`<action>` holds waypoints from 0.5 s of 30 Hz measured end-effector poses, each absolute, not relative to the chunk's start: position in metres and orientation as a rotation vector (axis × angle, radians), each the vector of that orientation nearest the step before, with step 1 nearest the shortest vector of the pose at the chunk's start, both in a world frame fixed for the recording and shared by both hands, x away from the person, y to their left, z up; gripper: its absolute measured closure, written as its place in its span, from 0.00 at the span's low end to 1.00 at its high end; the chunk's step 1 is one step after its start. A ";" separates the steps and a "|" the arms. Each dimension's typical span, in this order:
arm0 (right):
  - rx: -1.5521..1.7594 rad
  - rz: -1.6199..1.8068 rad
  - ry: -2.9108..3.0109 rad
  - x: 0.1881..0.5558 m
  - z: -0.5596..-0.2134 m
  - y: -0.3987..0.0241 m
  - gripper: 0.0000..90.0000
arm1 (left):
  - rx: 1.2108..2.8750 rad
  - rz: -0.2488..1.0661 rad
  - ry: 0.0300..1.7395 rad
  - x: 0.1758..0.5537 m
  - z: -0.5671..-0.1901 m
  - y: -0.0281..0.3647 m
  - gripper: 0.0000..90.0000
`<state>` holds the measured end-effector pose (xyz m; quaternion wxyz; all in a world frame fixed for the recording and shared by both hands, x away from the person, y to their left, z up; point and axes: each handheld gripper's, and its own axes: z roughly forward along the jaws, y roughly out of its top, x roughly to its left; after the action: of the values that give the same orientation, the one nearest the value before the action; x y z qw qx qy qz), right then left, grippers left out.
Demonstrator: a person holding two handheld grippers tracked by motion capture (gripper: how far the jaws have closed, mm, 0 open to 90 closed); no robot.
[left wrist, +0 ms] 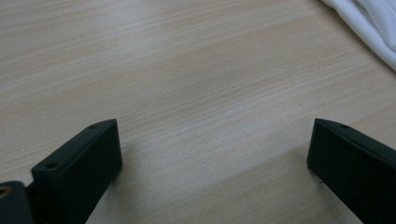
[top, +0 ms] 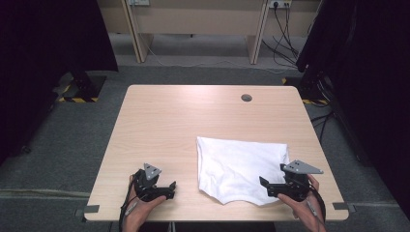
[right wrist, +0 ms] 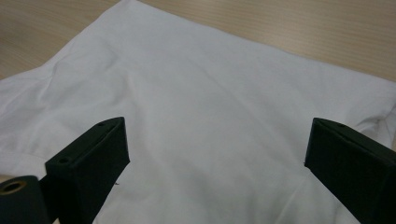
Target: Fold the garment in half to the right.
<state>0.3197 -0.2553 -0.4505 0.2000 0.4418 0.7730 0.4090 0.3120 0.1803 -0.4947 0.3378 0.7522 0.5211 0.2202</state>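
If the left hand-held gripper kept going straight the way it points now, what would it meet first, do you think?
Probably the white cloth: the left hand-held gripper, jaws open over bare table, points toward its near edge, though depth is unclear.

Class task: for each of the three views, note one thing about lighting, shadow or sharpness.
High view: even overhead light on the table, dark at both side edges. Left gripper view: soft shadows under the open jaws, wood grain slightly blurred. Right gripper view: the white cloth is bright, its folds shown by faint grey shading.
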 end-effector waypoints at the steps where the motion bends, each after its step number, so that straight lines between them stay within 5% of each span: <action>1: 1.235 1.144 2.162 0.320 -0.450 -0.254 0.07 | 1.960 0.574 1.355 0.312 -0.495 0.180 0.03; 15: 1.186 1.158 2.185 0.332 -0.441 -0.237 0.08 | 1.930 0.553 1.321 0.302 -0.493 0.160 0.06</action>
<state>0.3321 -0.2374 -0.4415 0.1983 0.4238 0.7808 0.4140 0.3017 0.1600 -0.4932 0.3611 0.7489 0.5125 0.2147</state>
